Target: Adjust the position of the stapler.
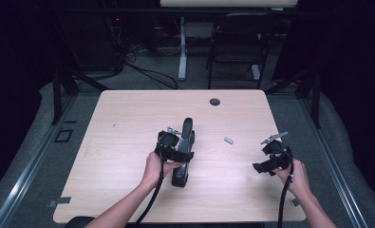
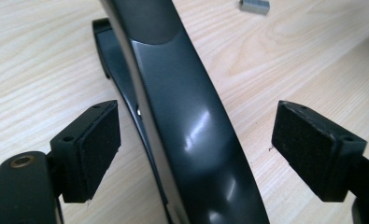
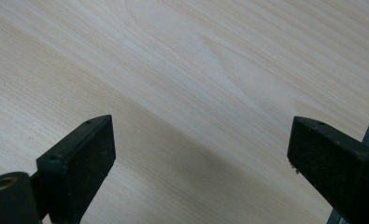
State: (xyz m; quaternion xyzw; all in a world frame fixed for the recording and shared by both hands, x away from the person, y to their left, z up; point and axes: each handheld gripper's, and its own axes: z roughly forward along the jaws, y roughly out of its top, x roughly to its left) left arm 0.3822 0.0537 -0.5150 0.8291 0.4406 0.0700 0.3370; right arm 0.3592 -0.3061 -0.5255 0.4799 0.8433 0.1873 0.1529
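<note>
- Left gripper (image 2: 194,140): jaws apart, straddling the black stapler (image 2: 182,126) without contact, apparently lined up to clamp its arm.
- Stapler lies mid-table (image 1: 128,123), nose toward 12 o'clock.
- Staple block (image 1: 229,140) rests at the stapler's 3 o'clock, apart.
- Right gripper (image 1: 270,164): jaws apart, empty, parked near the 3 o'clock edge.

A black chair (image 1: 236,45) and a white table leg (image 1: 182,47) stand beyond the wooden table (image 1: 128,118).
</note>
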